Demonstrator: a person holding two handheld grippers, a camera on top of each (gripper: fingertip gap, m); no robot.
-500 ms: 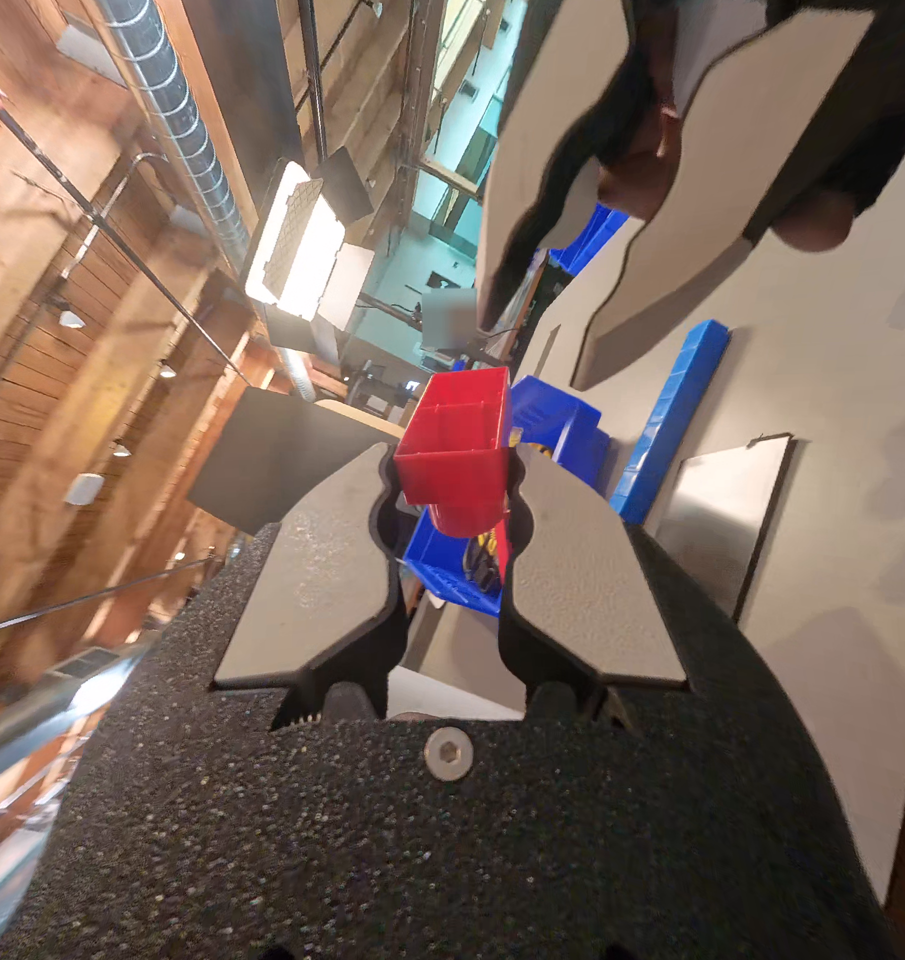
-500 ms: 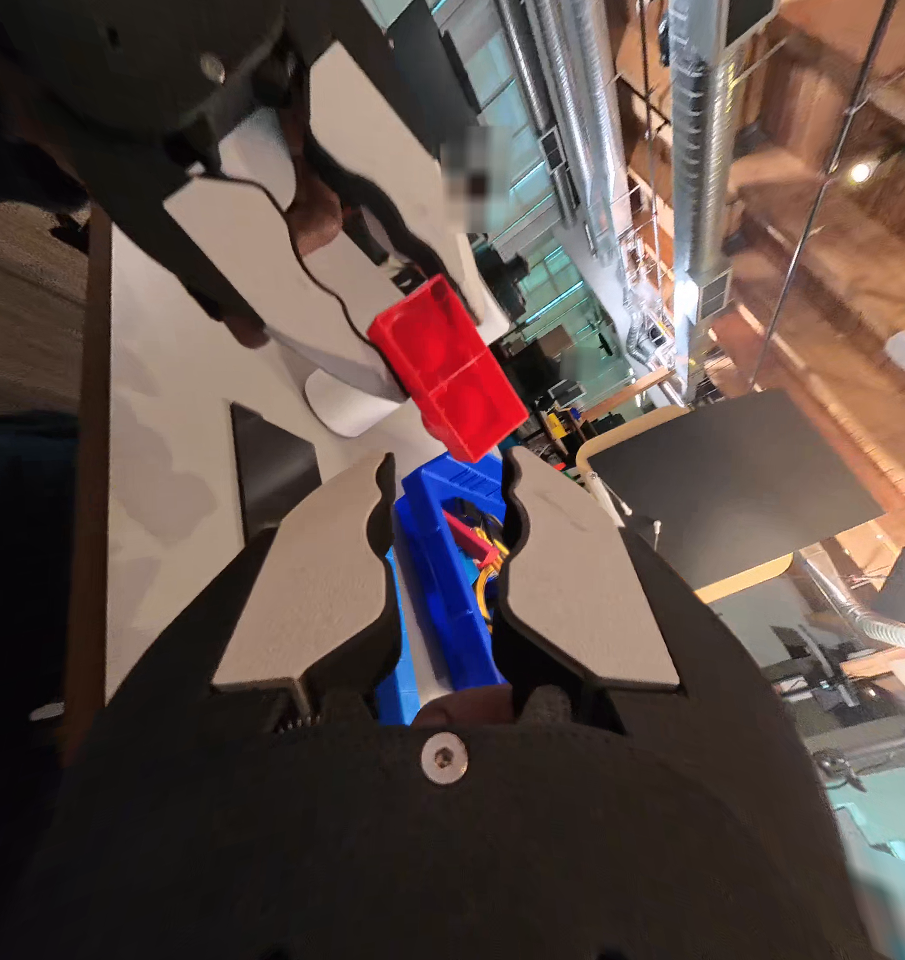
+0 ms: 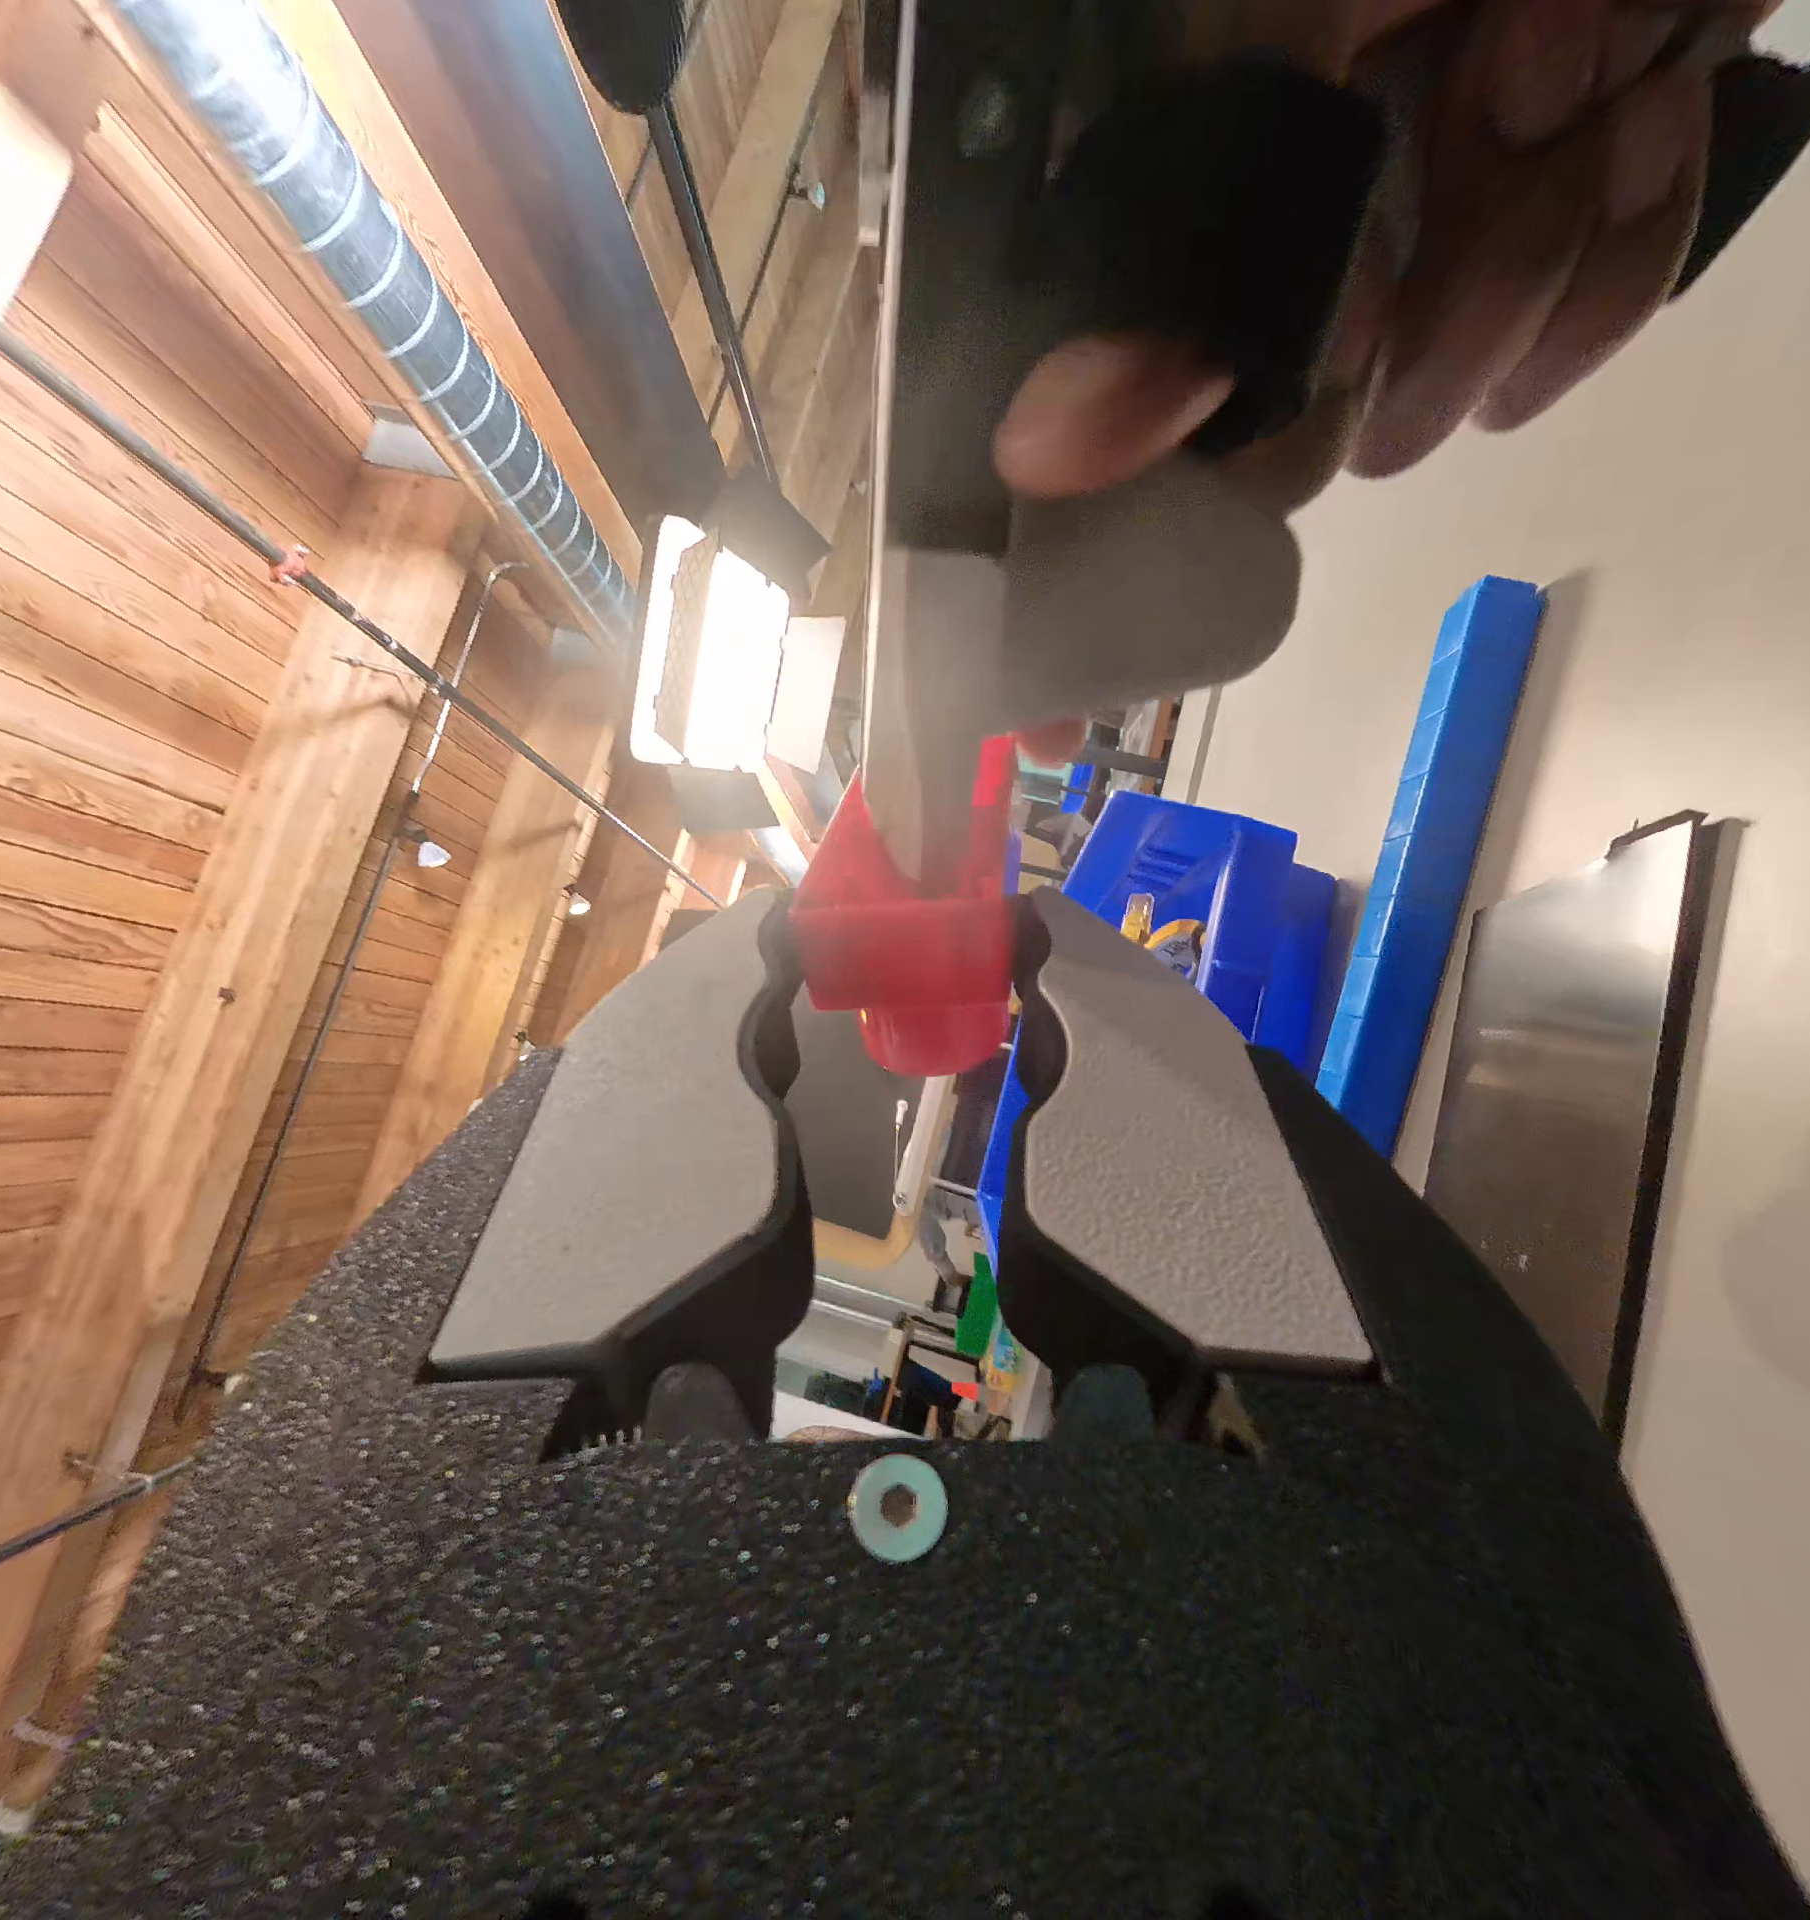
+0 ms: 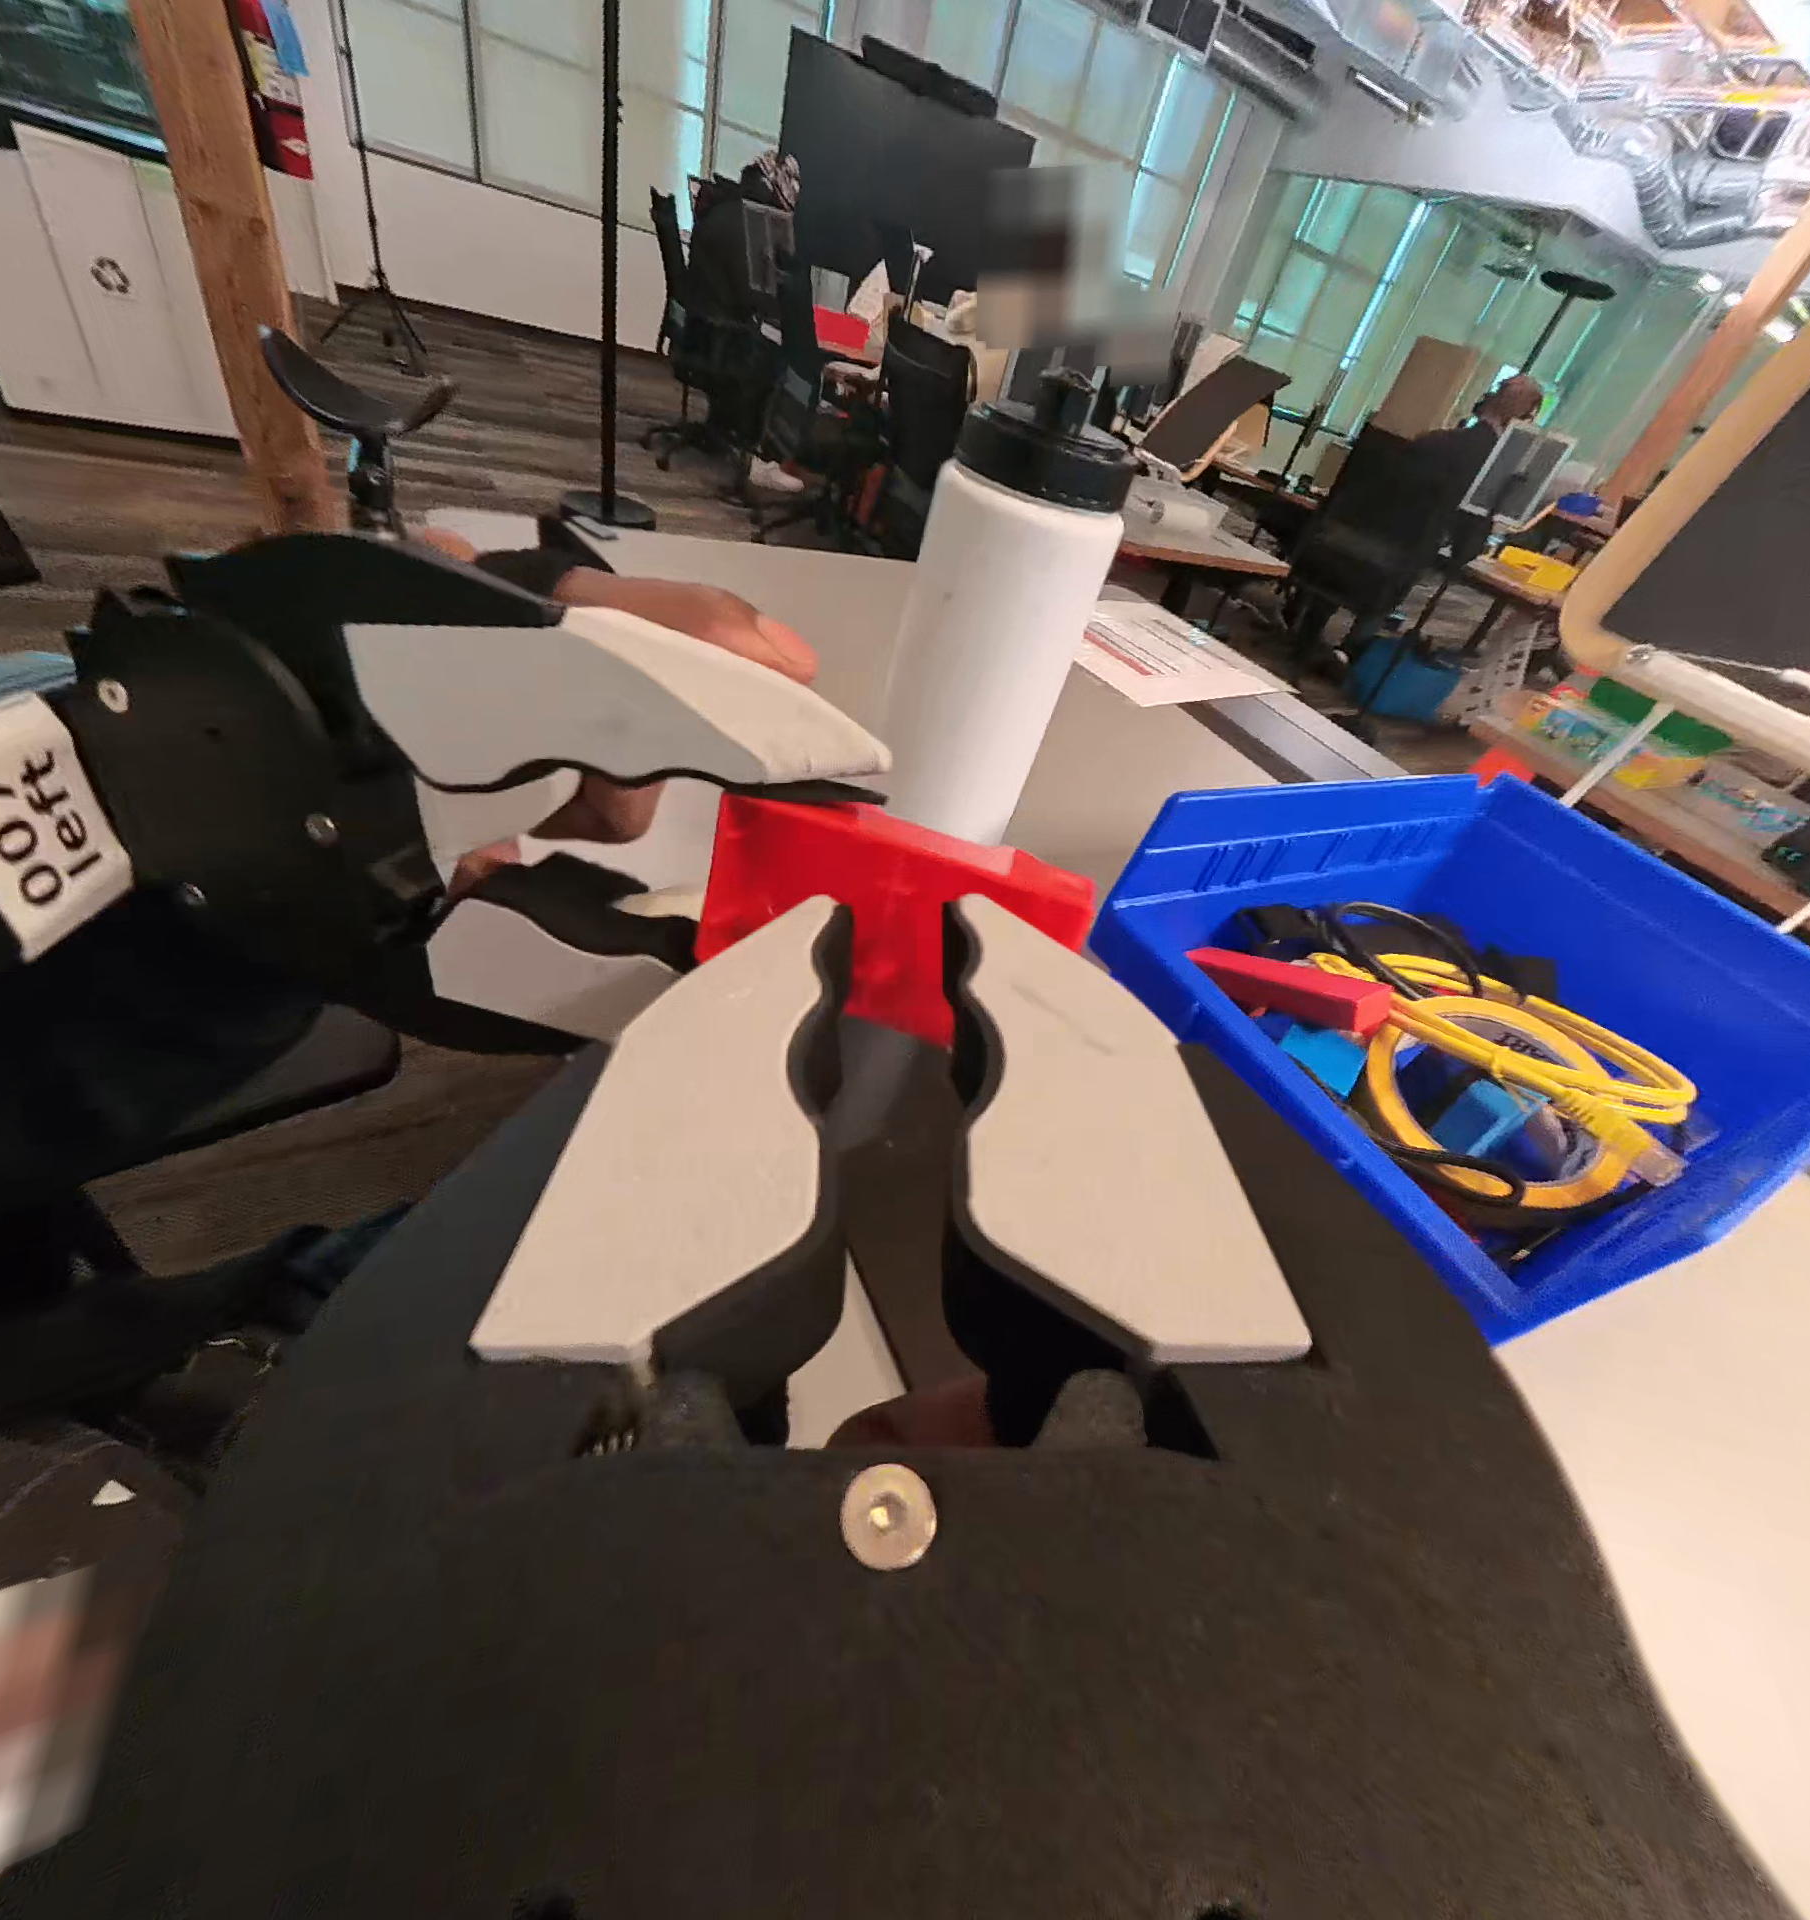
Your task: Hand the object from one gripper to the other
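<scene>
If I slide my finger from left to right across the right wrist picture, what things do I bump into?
Left gripper → red block → white bottle → blue bin holding a yellow cable.

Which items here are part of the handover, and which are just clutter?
In play:
- red block
- left gripper, jaws shut on it
- right gripper, jaws shut on it too

Lying about:
- blue bin of cables
- white bottle
- blue strip
- metal plate
</scene>
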